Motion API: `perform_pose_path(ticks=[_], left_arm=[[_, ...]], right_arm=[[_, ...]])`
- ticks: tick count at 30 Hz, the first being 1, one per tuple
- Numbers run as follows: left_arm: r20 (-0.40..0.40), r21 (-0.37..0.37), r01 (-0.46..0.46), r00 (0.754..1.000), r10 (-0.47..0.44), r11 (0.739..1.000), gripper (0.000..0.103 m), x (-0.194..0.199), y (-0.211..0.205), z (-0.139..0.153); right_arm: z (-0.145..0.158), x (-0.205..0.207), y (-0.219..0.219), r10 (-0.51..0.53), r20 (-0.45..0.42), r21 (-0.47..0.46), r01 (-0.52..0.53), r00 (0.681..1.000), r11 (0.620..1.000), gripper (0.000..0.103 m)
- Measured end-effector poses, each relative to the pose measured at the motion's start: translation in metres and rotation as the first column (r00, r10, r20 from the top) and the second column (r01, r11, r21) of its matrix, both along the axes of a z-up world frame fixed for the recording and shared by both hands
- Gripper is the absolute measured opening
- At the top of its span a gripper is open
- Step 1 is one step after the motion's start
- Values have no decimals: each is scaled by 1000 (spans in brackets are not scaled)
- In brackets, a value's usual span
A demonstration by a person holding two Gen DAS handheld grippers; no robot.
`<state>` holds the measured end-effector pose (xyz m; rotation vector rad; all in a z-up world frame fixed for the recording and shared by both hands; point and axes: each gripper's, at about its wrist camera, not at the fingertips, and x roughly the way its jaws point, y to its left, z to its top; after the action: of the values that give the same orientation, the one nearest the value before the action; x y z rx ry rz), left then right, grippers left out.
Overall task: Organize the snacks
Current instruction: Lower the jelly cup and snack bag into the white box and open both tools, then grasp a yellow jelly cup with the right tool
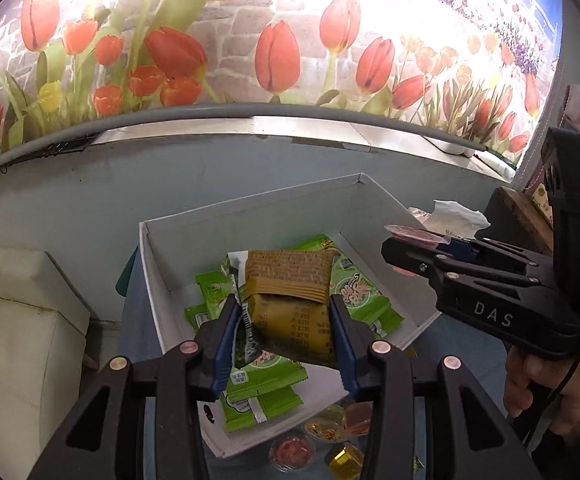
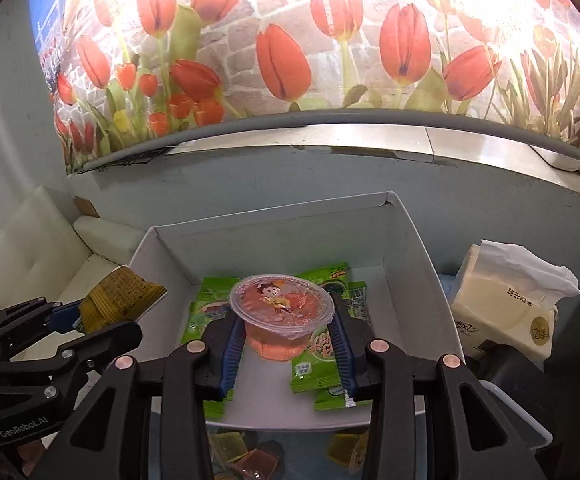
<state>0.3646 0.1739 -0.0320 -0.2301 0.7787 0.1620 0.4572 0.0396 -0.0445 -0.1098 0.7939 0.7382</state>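
Note:
My left gripper (image 1: 283,320) is shut on a mustard-brown snack packet (image 1: 290,300) and holds it above a white cardboard box (image 1: 153,264). Several green snack packets (image 1: 257,384) lie in the box. My right gripper (image 2: 287,330) is shut on a pink jelly cup (image 2: 281,312) with a cartoon lid, held over the same box (image 2: 414,248) and its green packets (image 2: 316,372). The right gripper with the cup shows at the right of the left wrist view (image 1: 422,248). The left gripper with the brown packet shows at the left of the right wrist view (image 2: 101,312).
Loose jelly cups (image 1: 292,450) and gold-wrapped sweets (image 1: 346,466) lie on the blue table in front of the box. A tissue pack (image 2: 506,304) stands right of the box. A white cushioned seat (image 1: 13,320) is at the left. A tulip-print wall rises behind.

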Motion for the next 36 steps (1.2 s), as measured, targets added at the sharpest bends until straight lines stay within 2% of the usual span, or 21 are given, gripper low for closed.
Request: perform_pose_path(ticks=[4,5,6,7,8,12,17,24,28,30,36], left_arm=[[4,15,5,1000,-5,1000,52,7,0,-7],[-4,12,6,1000,-6,1000,62,9,2,-9],[-11,5,6,1000,-6,1000,77,10,3,-11],[-10,3,4,1000,-4,1000,86,9,5,-12],[-1,8,-3,1000,3,1000,102,8,6,-11],[11,-14,-21,1000,21,1000,103,0,11,-9],[-2,29,-21,1000,21,999,103,-8,1,-3],[41,36,-12,999,11,999,103,-52,-20,15],[82,61,-23,996,18,998,103,-91,-46,24],[98,32,-5,995,2,999,103,-115,-60,24],[114,1,12,993,-12,1000,103,-200,-101,7]], right_arm=[[-11,12,1,-14,-44,-6,14,999,1000,44],[-12,13,1,-24,-47,-15,23,999,1000,54],[-13,15,1,-37,-52,-21,36,998,999,66],[-13,16,0,-49,-49,-18,48,998,999,87],[-10,14,-5,-58,-33,8,58,998,998,90],[-1,10,-13,-62,-17,19,63,998,998,90],[11,-8,-27,-62,44,3,62,997,998,90],[15,-64,-75,-77,127,19,75,989,997,90],[-3,-100,-107,-73,119,28,70,990,997,90],[-19,-117,-119,-79,125,-18,82,989,996,90],[-64,-150,-140,-79,67,-57,83,995,995,90]])
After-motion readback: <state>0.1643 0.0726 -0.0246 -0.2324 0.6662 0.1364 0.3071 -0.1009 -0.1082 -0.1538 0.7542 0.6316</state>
